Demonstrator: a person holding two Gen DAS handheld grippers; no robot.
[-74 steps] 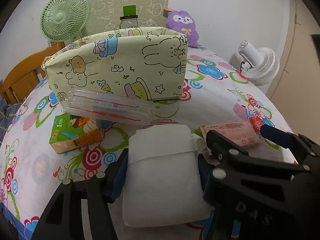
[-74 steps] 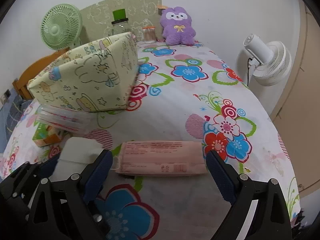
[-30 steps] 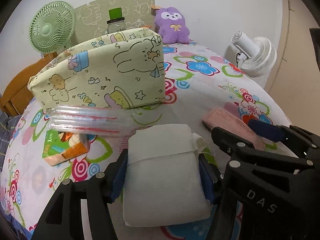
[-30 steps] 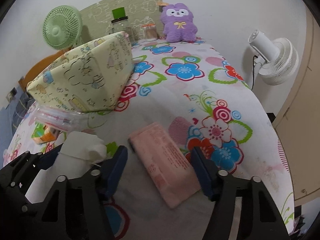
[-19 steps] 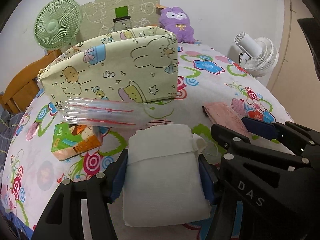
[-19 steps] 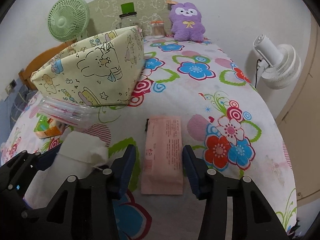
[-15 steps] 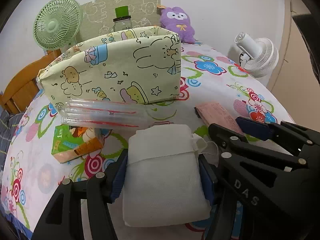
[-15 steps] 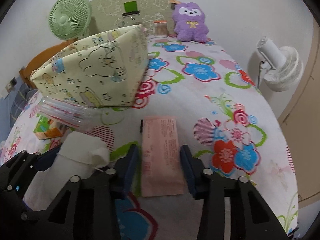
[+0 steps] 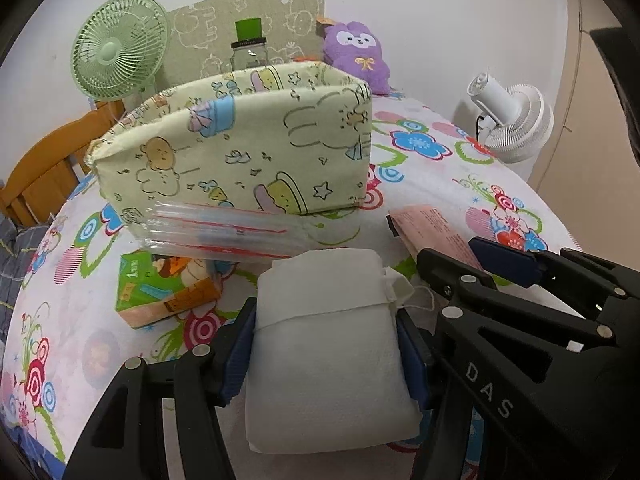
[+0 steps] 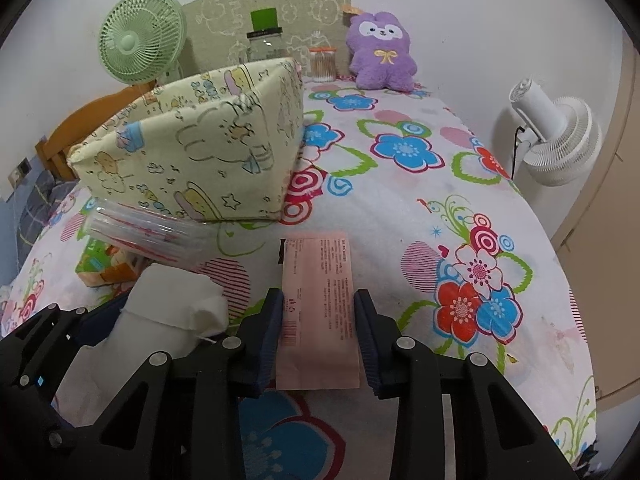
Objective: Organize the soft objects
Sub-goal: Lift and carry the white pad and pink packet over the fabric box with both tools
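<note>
My left gripper (image 9: 326, 346) is shut on a white folded soft pack (image 9: 326, 356), held just above the flowered bedsheet; the pack also shows in the right wrist view (image 10: 168, 308). My right gripper (image 10: 318, 330) has its blue pads touching both long sides of a pink flat tissue pack (image 10: 318, 308), which lies on the sheet; the pack also shows in the left wrist view (image 9: 430, 230). A pale yellow cartoon-print fabric bin (image 9: 240, 156) stands open behind, and it also shows in the right wrist view (image 10: 200, 148).
A clear plastic pouch with red stripes (image 9: 216, 232) and a green tissue pack (image 9: 164, 288) lie left of the white pack. A purple plush (image 10: 380, 52), a jar (image 10: 264, 40) and a green fan (image 10: 140, 36) stand at the far edge. A white fan (image 10: 556, 136) stands off the bed's right.
My right gripper has turned in line with the pink pack and its jaws have narrowed from wide open onto the pack's sides. The left gripper keeps holding the white pack.
</note>
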